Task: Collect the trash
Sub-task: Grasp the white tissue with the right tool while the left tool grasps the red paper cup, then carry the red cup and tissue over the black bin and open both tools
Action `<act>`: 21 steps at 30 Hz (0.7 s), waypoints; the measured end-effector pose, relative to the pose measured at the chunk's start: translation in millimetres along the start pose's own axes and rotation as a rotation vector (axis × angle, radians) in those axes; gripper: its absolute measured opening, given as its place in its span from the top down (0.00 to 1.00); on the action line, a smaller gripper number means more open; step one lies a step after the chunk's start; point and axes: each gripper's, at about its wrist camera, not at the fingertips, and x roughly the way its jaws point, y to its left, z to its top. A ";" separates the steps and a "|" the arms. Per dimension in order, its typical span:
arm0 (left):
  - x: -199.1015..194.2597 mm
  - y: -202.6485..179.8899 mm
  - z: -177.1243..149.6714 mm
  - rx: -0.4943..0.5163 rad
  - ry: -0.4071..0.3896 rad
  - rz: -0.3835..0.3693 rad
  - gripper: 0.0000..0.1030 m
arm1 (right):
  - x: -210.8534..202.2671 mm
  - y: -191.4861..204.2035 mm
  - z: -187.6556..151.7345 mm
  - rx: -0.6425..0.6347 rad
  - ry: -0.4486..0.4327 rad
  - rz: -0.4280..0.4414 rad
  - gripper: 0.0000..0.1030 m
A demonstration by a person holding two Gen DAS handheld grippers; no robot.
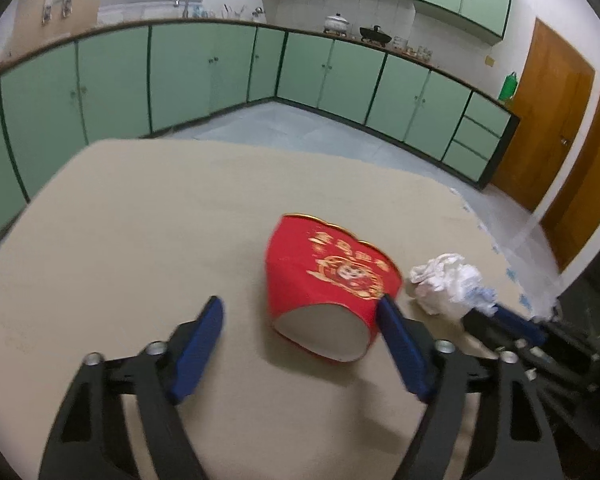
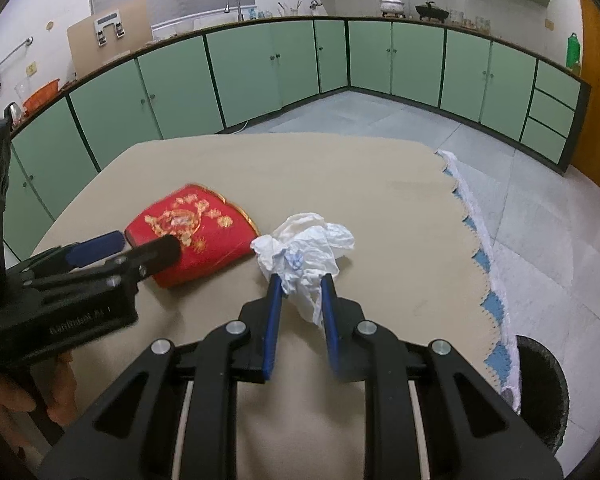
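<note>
Our right gripper (image 2: 300, 278) is closed to a narrow gap on a crumpled white tissue (image 2: 306, 246), its blue pads pinching only the near, trailing folds while the bulk of the wad sits ahead of the tips on the bench (image 2: 340, 168). Our left gripper (image 1: 302, 312) stands wide open around the base end of a red paper cup (image 1: 328, 280) that lies on its side just left of the tissue; one pad looks to be against the cup's right flank, the other is well clear on the left, so we hold nothing there yet.

Where it could go wrong, in our judgement: the tissue is caught by a loose tail, and a quick lift may let it slip free or tear and drop back on the bench. The cup is thin card, and a hard squeeze would likely flatten it; a pad meeting it on one side first could roll or skid it away across the smooth cloth. The two grippers work close together, with the cup and the tissue nearly touching, so a sideways move by either could knock the other's catch.

A dark bin (image 2: 548, 384) stands on the floor beyond the bench's right edge, past the lace fringe (image 2: 480, 240), which a dragged tissue might snag.
</note>
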 end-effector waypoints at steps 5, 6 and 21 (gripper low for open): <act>-1.6 -15.2 -1.3 0.055 -0.017 0.005 0.48 | 0.8 -4.0 -1.4 0.021 0.005 0.018 0.82; -2.3 -17.3 -1.8 0.057 -0.021 -0.002 0.48 | 0.0 -4.4 -2.3 0.022 0.005 0.020 0.82; -39.3 -32.8 -9.6 0.098 -0.104 0.030 0.49 | -32.6 -11.5 -9.9 0.033 -0.049 -0.003 0.82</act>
